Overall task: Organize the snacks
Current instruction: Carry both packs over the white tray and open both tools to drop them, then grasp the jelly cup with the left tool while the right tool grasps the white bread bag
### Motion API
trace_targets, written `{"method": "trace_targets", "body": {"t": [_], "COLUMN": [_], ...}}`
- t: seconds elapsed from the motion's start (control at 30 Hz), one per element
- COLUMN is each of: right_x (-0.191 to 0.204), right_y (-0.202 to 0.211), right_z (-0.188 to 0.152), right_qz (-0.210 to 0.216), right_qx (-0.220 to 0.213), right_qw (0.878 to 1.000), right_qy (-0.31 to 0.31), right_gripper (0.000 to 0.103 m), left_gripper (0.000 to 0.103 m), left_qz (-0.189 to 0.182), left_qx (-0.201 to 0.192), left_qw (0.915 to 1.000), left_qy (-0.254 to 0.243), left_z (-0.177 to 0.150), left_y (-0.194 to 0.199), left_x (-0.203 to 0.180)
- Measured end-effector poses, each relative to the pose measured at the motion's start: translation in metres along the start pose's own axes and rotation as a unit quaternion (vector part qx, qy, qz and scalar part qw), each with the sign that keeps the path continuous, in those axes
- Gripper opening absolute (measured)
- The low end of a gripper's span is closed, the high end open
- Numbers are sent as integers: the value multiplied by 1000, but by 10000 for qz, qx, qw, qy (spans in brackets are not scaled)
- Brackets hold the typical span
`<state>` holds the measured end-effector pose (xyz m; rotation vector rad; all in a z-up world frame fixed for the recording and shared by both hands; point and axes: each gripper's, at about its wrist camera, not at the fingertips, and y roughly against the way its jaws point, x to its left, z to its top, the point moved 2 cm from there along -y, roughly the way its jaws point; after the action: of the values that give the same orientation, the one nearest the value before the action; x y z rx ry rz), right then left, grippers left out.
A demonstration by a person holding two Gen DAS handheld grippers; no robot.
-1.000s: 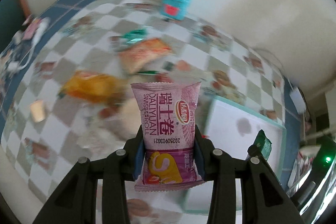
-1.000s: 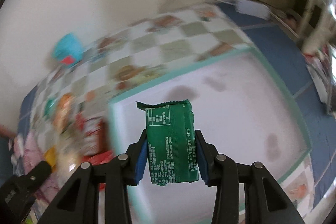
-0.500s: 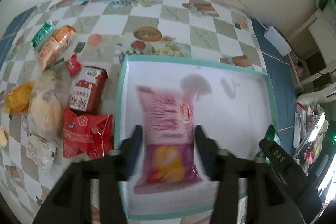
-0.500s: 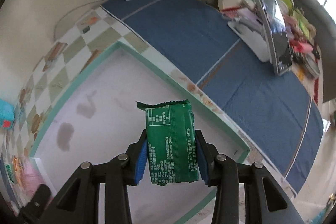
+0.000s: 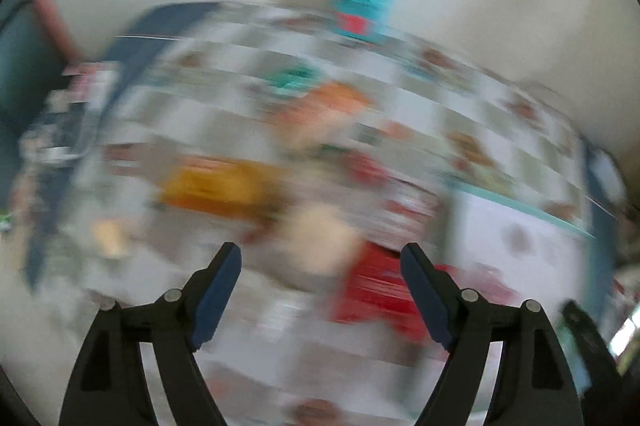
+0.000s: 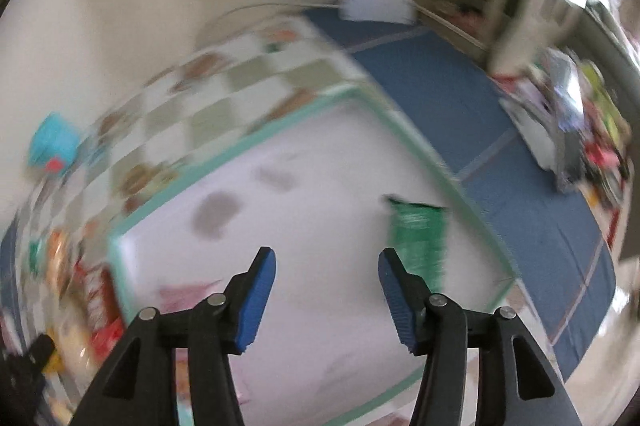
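The left wrist view is heavily blurred. My left gripper (image 5: 320,250) has its jaws opening, with nothing between them. It hangs over loose snacks on the checked cloth: a red packet (image 5: 372,290), a pale bun (image 5: 320,242) and an orange packet (image 5: 216,186). The white tray's teal rim (image 5: 520,206) shows at the right. My right gripper (image 6: 327,252) is over the tray (image 6: 256,142), its jaws opening and empty. The green packet (image 6: 418,230) lies in the tray just beyond the right finger, near the tray's right rim. A pink shape (image 6: 188,292) lies at the tray's near left.
A teal box (image 5: 360,10) stands at the back of the table by the wall. A white power strip (image 6: 376,6) lies on the blue cloth (image 6: 520,166) to the right of the tray. Cluttered items (image 6: 592,130) crowd the far right.
My left gripper let go of the pink packet over the tray and swung back over the loose snacks. My right gripper let go of the green packet, which now lies in the tray.
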<state>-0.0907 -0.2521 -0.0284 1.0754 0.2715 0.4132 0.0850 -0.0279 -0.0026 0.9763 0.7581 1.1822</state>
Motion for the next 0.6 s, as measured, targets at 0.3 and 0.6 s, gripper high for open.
{"method": "trace_targets", "body": {"t": [0.3, 0.6], "right_x": [113, 165], "right_y": [18, 23], "right_z": [-54, -91], "right_qz": [875, 1359], "right_qx": [136, 317], "right_qw": [9855, 9707], "right_qy": [1444, 1956], "right_gripper": [64, 74], "left_gripper": [83, 96], "left_qz": [1211, 1321], "left_qx": [-182, -119], "left_qw": [9881, 9781], "left_qy": [929, 1603], "left_z": [5, -7], "left_y": [3, -4], "left_x": [124, 194]}}
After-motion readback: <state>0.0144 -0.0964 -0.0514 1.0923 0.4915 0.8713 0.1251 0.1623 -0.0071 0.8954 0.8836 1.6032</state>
